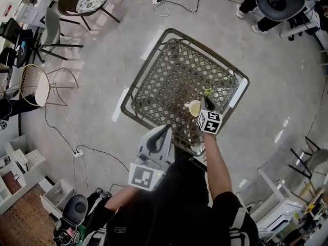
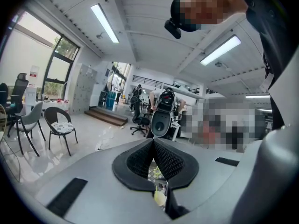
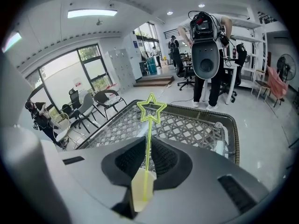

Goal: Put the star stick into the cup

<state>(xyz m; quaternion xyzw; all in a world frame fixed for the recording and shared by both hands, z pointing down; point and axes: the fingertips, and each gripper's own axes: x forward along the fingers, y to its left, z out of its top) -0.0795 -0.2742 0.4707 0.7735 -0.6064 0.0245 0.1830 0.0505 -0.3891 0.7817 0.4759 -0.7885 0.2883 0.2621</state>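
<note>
My right gripper (image 3: pixel 149 142) has its jaws clamped on the thin shaft of the stick. My left gripper (image 2: pixel 153 143) has its jaws pressed together on nothing and hangs low by my body, well apart from the work.

Under both is the square dark metal table with a lattice top (image 1: pixel 169 81). On its near right part stands the small round cream cup (image 1: pixel 195 108), mouth up, just beside the right jaws on their left.

The yellow-green plastic star stick (image 3: pixel 149 129) is off the table, held over that same corner. I judge it very light and a little springy. The hollow star head looks easy to snap or snag on the lattice, so the shaft is the right place to hold it, and the grip is already there. Being so thin and smooth, it could swivel between the pads if the tip knocks the cup's rim.

Its long axis runs along the line of the jaws. The star end pokes out past the tips, away from me, and the plain end runs back down the gap. That end stops at a pale cream patch (image 3: pixel 139 192) that I take to be the cup. I cannot tell whether the tip is inside it, or how steeply the stick tilts
</note>
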